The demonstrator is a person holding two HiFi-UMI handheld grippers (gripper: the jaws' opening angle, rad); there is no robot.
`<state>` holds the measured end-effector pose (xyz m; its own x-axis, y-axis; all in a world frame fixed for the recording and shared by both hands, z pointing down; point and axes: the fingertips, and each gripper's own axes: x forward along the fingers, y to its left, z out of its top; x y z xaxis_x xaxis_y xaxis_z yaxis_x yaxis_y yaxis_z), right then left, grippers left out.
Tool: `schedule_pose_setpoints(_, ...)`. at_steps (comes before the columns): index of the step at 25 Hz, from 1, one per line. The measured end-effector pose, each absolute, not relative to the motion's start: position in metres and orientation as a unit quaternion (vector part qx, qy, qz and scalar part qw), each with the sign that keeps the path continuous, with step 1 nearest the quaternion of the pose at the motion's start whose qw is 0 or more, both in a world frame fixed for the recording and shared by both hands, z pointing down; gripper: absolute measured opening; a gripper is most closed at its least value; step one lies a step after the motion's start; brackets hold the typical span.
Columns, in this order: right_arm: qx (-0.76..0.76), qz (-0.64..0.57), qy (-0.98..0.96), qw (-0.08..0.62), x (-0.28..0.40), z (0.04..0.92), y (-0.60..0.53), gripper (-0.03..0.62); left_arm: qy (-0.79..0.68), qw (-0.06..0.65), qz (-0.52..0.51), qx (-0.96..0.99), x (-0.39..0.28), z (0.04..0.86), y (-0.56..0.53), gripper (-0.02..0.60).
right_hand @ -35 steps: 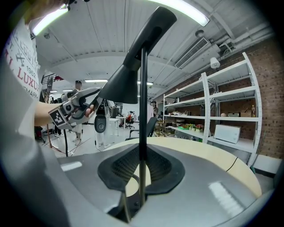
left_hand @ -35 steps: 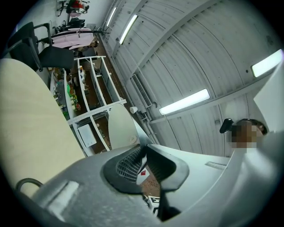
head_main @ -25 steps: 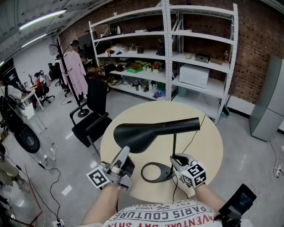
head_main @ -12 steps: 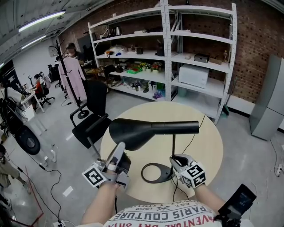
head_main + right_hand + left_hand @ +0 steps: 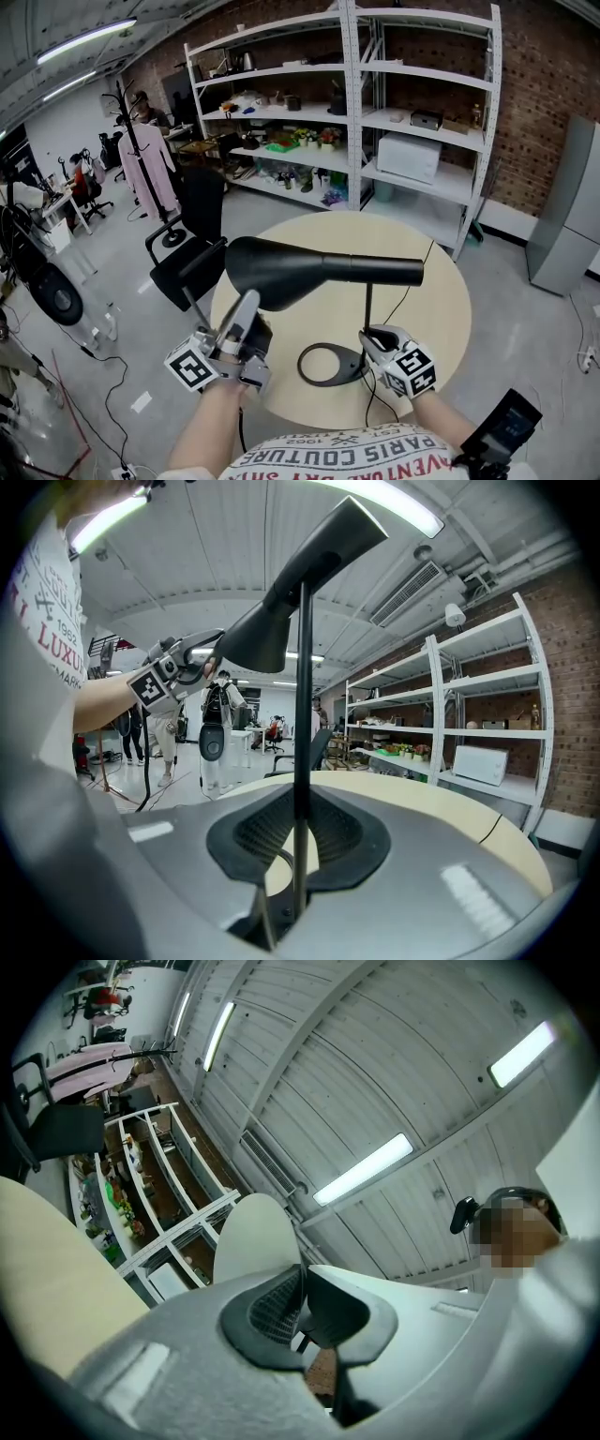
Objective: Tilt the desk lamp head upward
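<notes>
Black lamp head above round beige surface, office chair far left, shelving beyond, left gripper closing on the lamp head's near-left edge, right gripper clamped on stem, wide end now higher and further left than before

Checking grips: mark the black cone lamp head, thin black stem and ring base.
Black cone lamp head (image 5: 274,270): head view, wide shade.
Thin black stem (image 5: 302,714): right gripper view, mid-length.
Ring base (image 5: 319,380): head view, near rim.
</notes>
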<state>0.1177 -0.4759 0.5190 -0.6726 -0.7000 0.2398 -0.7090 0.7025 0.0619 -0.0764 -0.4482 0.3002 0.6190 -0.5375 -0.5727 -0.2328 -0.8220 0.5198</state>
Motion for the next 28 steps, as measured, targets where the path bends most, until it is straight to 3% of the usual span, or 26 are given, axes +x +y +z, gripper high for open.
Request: schedule_pose_setpoints(28,0.379,0.010,-0.916,0.131,0.114,0.524,-0.473,0.044,-0.222,0.117,-0.356,0.900,-0.069,0.233,-0.446,0.006)
